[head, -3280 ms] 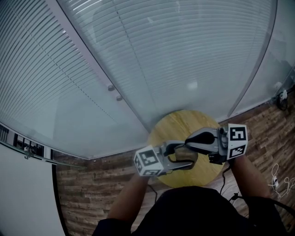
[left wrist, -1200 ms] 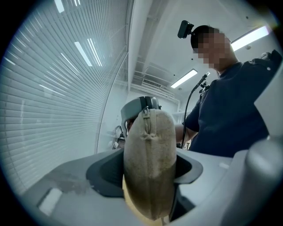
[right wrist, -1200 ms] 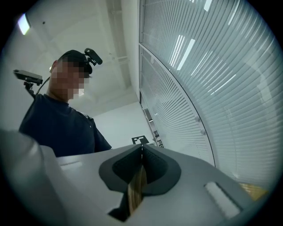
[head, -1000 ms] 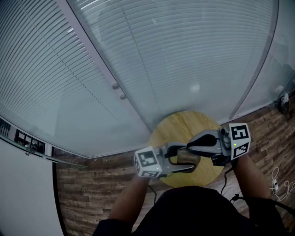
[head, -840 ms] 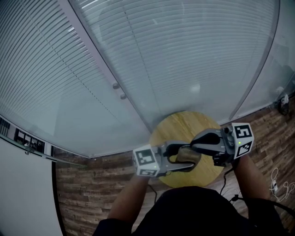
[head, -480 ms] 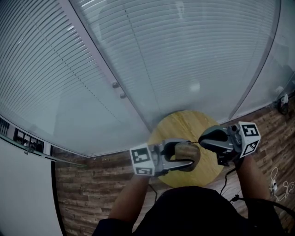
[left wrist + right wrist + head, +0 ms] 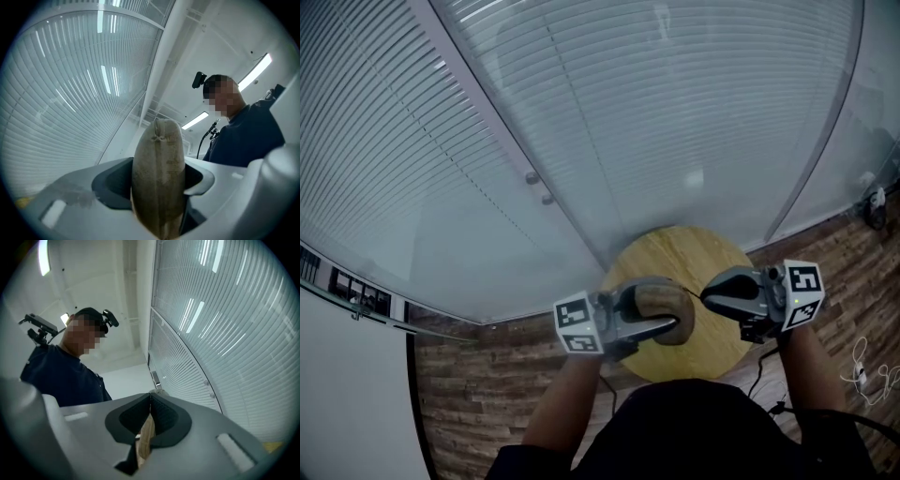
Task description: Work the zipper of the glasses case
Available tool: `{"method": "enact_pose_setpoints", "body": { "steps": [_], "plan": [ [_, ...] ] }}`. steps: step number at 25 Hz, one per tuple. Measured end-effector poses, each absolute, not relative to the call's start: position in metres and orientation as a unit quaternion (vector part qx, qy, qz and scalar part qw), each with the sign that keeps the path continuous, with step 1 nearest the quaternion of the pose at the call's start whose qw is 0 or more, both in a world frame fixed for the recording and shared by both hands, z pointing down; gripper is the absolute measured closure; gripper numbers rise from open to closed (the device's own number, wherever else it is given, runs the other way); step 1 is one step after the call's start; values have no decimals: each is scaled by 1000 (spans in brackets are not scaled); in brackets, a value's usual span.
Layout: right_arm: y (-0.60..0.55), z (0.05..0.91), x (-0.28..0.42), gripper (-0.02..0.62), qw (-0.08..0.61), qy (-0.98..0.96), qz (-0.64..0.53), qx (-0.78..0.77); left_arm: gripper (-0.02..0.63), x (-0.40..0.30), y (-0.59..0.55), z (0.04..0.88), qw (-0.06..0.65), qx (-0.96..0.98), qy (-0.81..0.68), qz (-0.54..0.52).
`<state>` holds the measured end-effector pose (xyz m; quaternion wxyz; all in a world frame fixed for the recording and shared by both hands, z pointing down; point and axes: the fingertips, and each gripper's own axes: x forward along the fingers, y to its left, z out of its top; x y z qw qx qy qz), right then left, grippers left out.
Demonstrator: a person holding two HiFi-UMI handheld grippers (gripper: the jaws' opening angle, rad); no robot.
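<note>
Left gripper (image 7: 673,309) clamps glasses case (image 7: 157,173); right gripper (image 7: 151,404) pinches zipper pull (image 7: 146,439).

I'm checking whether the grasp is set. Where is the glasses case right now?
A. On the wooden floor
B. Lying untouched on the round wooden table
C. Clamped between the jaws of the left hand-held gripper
C: the left gripper view shows the tan glasses case wedged between the two jaws of the left hand-held gripper, which press on both its sides.

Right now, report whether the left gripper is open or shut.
Shut on the glasses case: the left gripper presses its pads against both sides of it, no gap showing.
</note>
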<state>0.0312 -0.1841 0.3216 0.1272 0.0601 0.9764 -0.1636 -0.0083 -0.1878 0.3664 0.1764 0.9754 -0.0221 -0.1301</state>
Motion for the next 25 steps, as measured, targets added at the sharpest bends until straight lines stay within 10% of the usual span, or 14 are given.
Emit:
{"method": "enact_pose_setpoints", "body": {
  "steps": [25],
  "plan": [
    [-168, 295, 25, 584, 87, 995, -26, 31, 313, -39, -209, 290, 209, 922, -26, -325]
  ]
}}
